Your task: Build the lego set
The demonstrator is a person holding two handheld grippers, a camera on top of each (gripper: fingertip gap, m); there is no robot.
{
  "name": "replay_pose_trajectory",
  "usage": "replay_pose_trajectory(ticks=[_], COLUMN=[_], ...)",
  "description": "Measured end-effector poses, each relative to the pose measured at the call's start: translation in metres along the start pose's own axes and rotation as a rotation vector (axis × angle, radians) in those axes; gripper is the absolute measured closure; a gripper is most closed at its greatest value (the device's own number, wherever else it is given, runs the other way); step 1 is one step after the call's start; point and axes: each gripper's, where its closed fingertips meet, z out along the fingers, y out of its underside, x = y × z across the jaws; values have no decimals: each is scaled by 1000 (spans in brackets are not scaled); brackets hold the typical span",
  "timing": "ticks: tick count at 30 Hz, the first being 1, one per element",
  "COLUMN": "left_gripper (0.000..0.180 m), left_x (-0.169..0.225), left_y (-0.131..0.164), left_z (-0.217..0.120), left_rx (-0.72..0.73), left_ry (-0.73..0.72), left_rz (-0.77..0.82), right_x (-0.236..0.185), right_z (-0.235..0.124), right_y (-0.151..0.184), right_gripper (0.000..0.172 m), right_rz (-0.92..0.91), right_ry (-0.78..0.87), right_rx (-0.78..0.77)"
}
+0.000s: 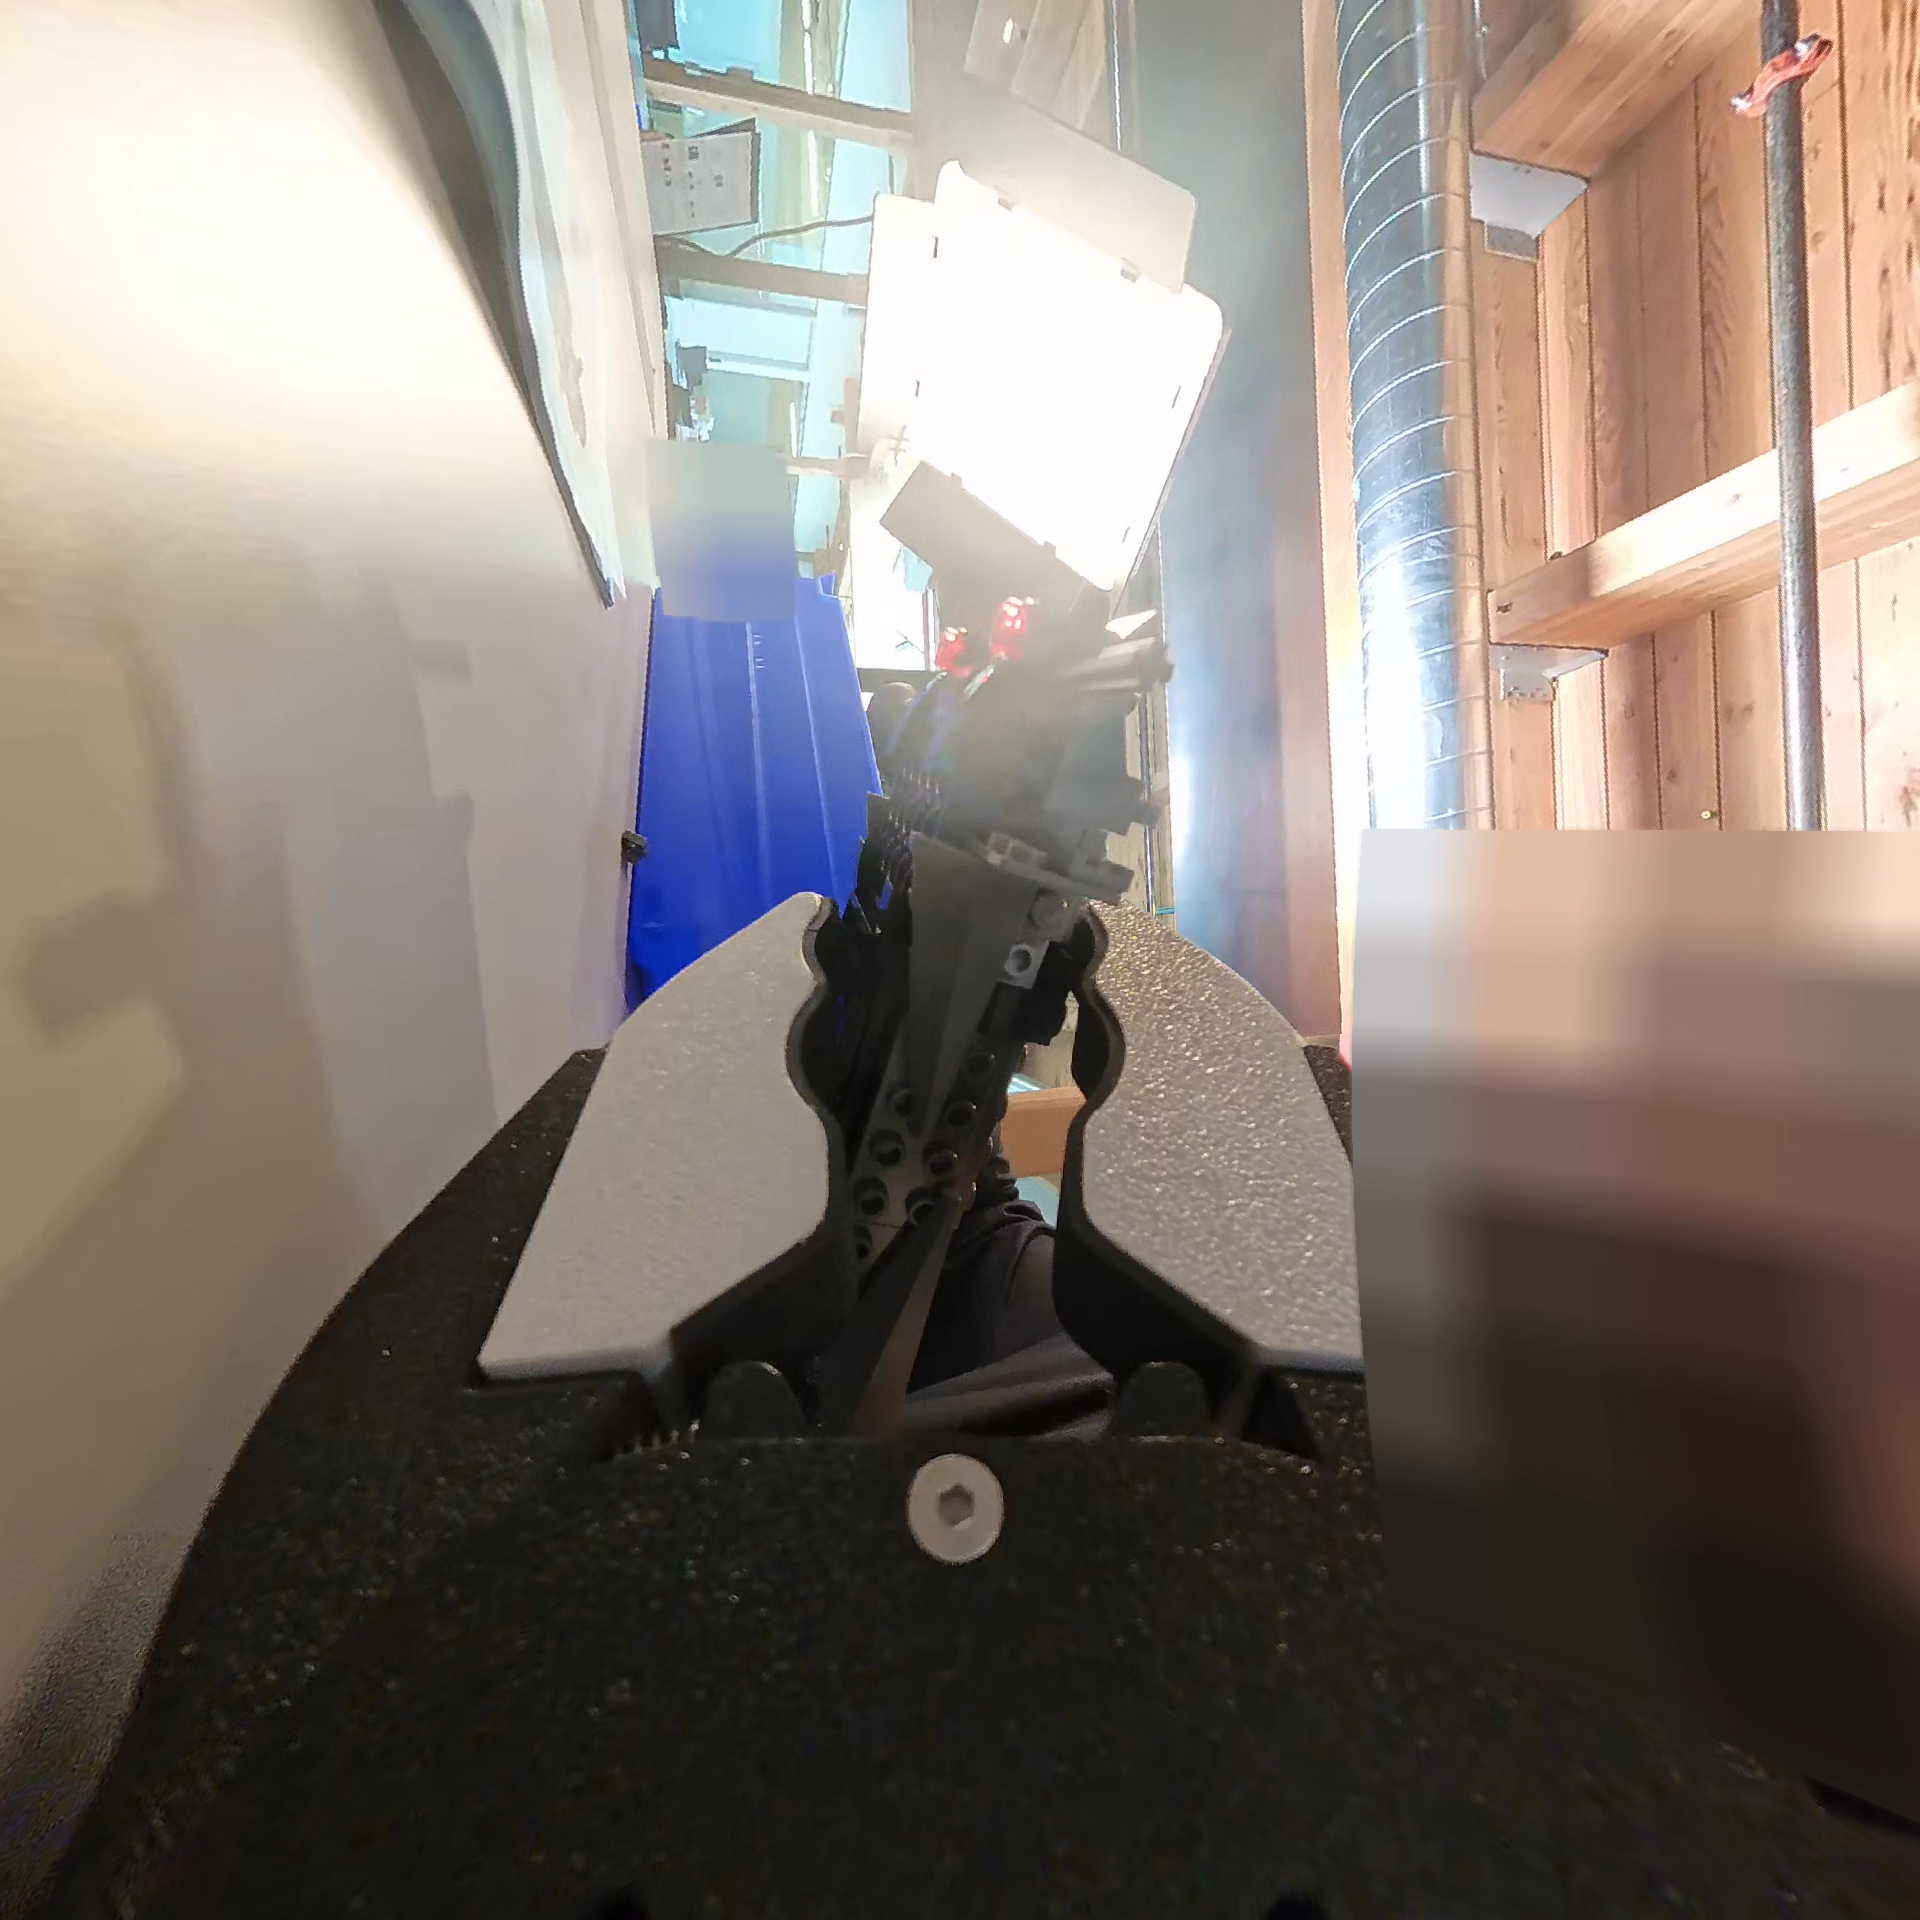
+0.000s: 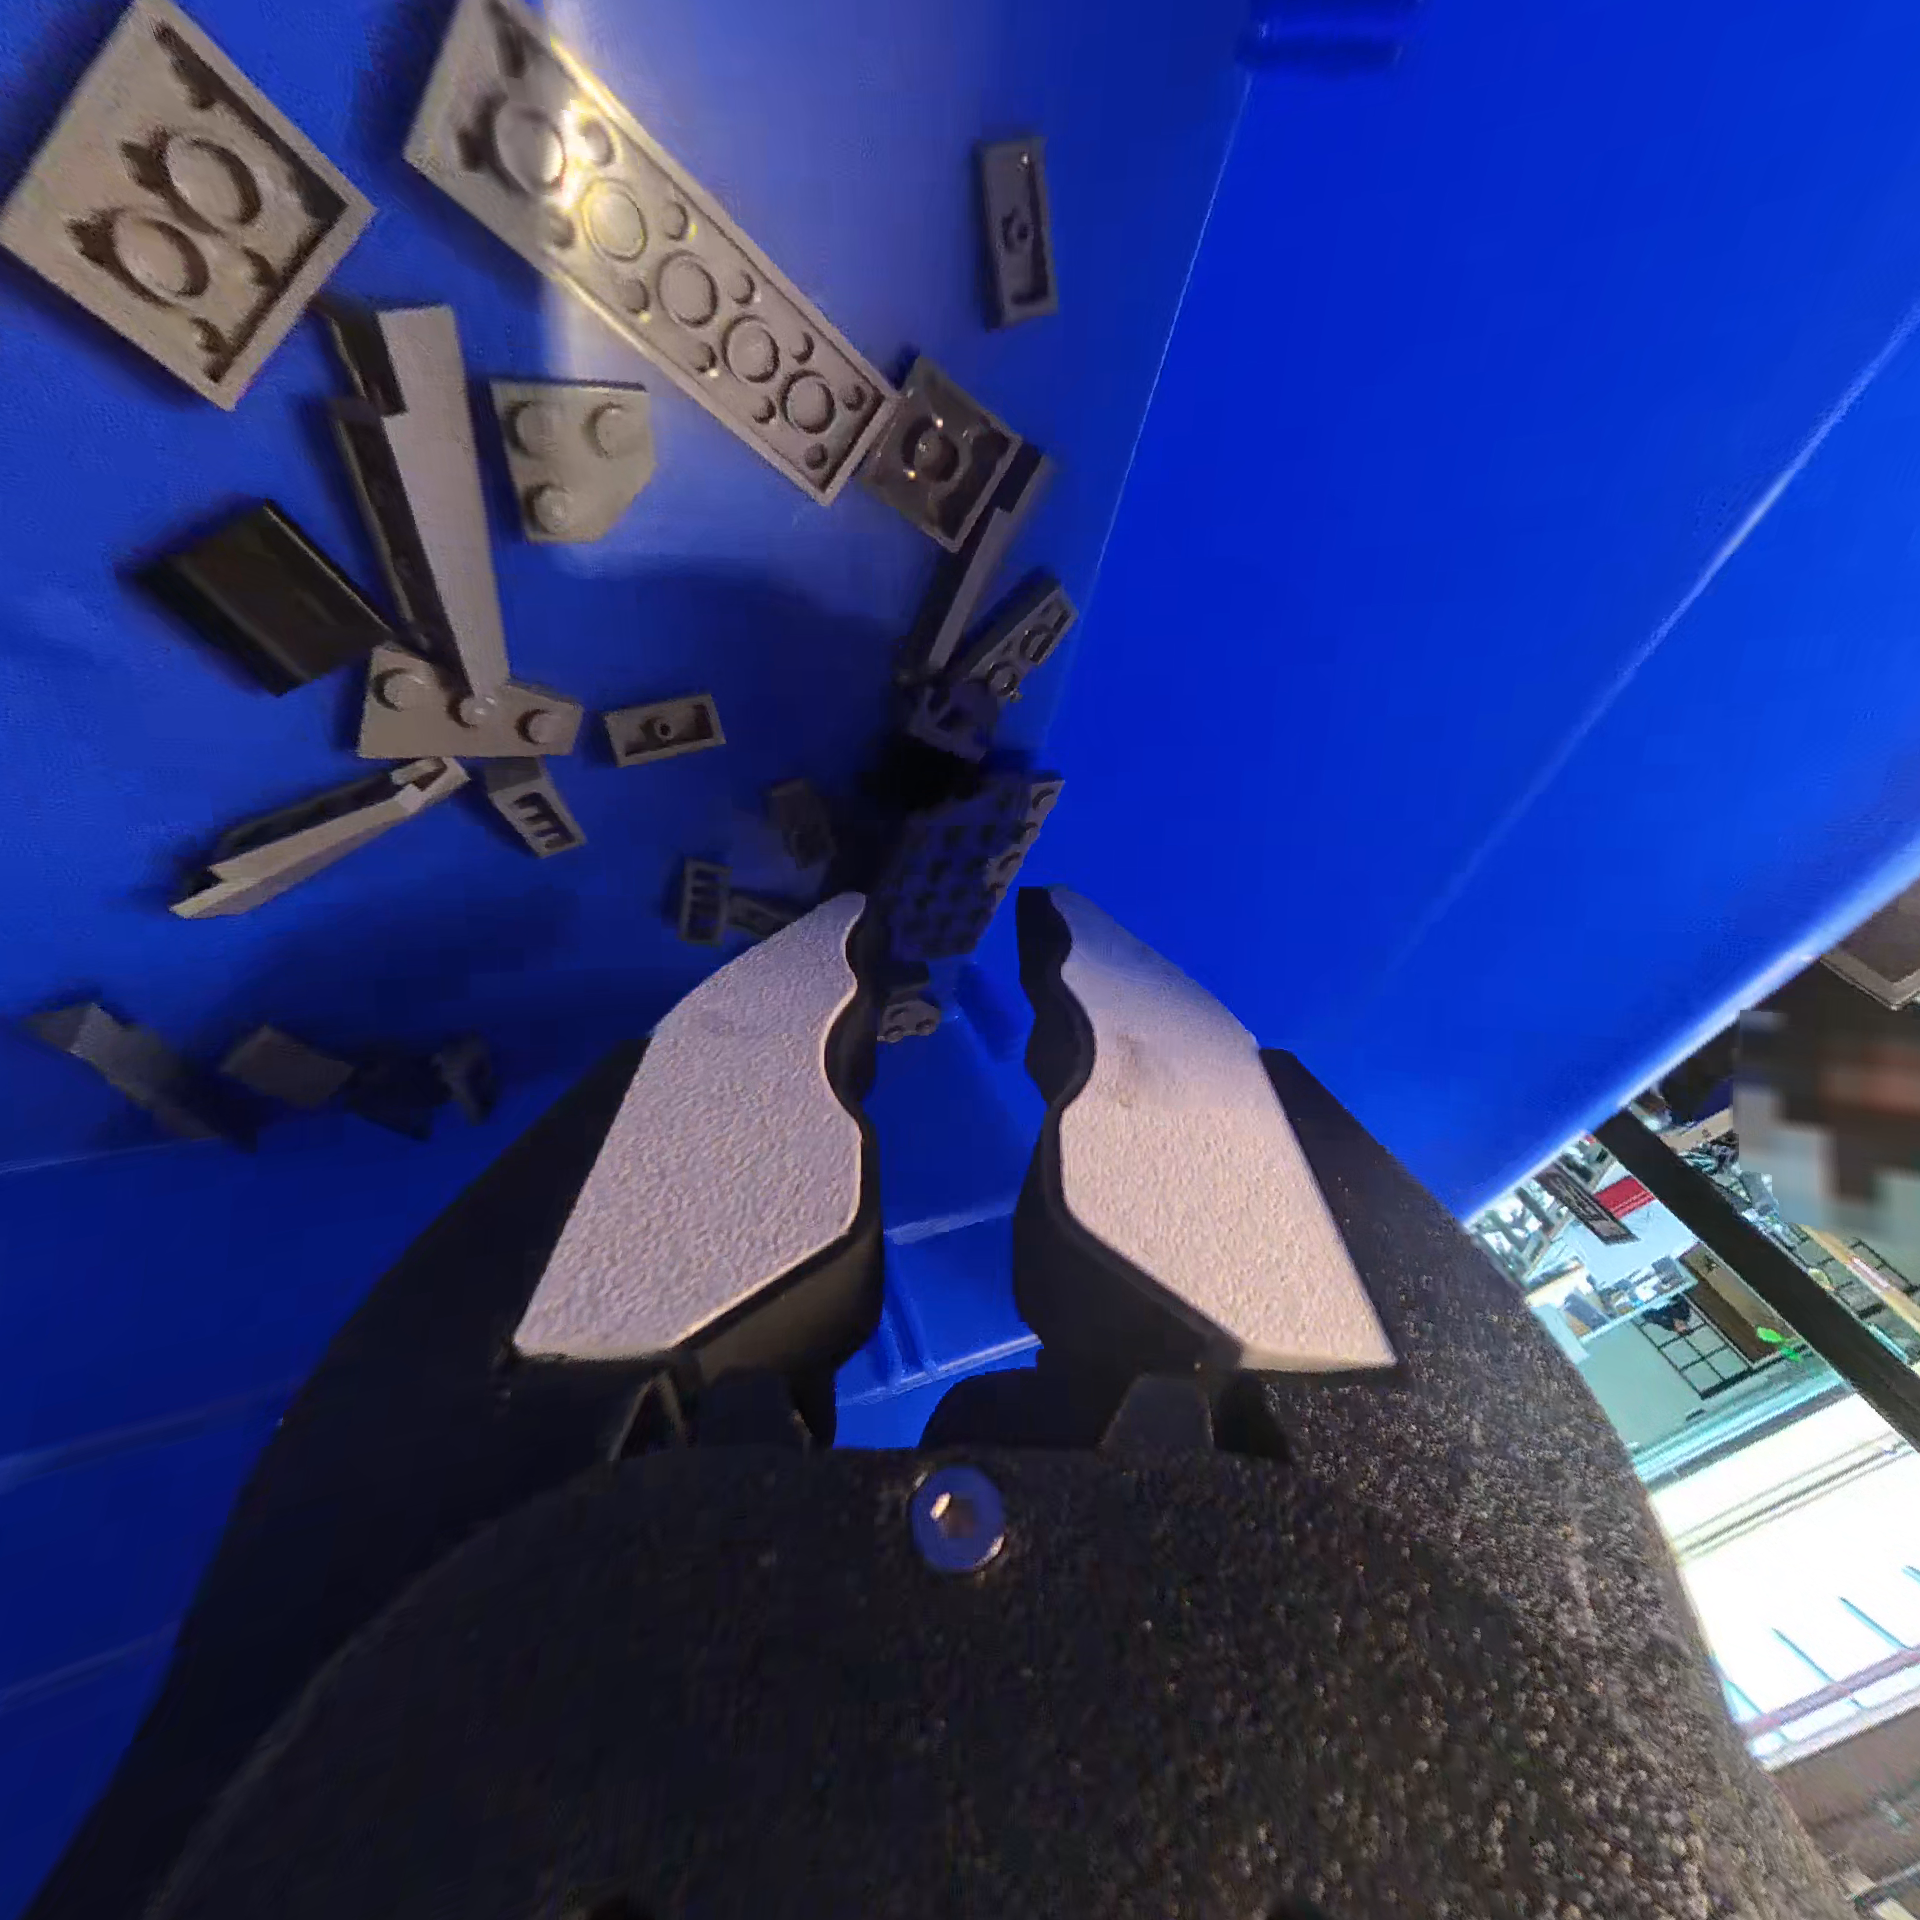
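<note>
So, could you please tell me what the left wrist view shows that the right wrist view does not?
Only the left wrist view shows the left tongs holding a dark grey brick model, lifted toward a bright light panel, a metal duct and a wooden wall.

Only the right wrist view shows the right tongs, open, inside the bin among loose grey pieces, nearest a dark studded plate beside the left finger.

Both show the blue bin.
</note>
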Motion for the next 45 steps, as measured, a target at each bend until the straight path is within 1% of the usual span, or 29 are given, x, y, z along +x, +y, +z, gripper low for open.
replay_pose_trajectory(ticks=[4,8,12,13,16,18,23,25,27,31,35,40,45], left_gripper=[138,138,138,138,138,138,138,138,138,138,138,138,138], left_x=[-2,-1,0,0,0,0,1,1,2,2,1,-1,-3], left_y=[0,0,2,3,4,4,8,10,11,10,8,7,4], left_z=[-6,-6,-2,-2,0,1,4,4,3,-1,-3,-2,-1], left_rx=[15,13,-1,-6,-15,-20,-34,-39,-39,-28,-19,-17,-18], left_ry=[1,8,12,11,10,9,7,6,6,2,-2,-7,-23], left_rz=[-7,-5,-4,-3,-2,-1,-2,0,3,6,9,6,7], right_x=[-5,-3,-2,0,5,7,-1,0,4,14,11,-8,-45], right_z=[11,15,13,10,-6,-18,-54,-62,-65,-60,-59,-57,-62], right_y=[4,6,7,7,4,-2,-37,-43,-39,-19,-8,-4,-14], right_gripper=[139,150,154,159,166,166,165,163,162,159,157,156,153], right_rz=[-20,-34,-30,-25,12,40,76,74,73,85,111,108,25], right_ry=[-45,-55,-39,-35,-37,-63,-165,-151,-131,-78,-93,-151,-241], right_rx=[-65,-86,-79,-68,2,68,286,320,312,251,254,278,333])
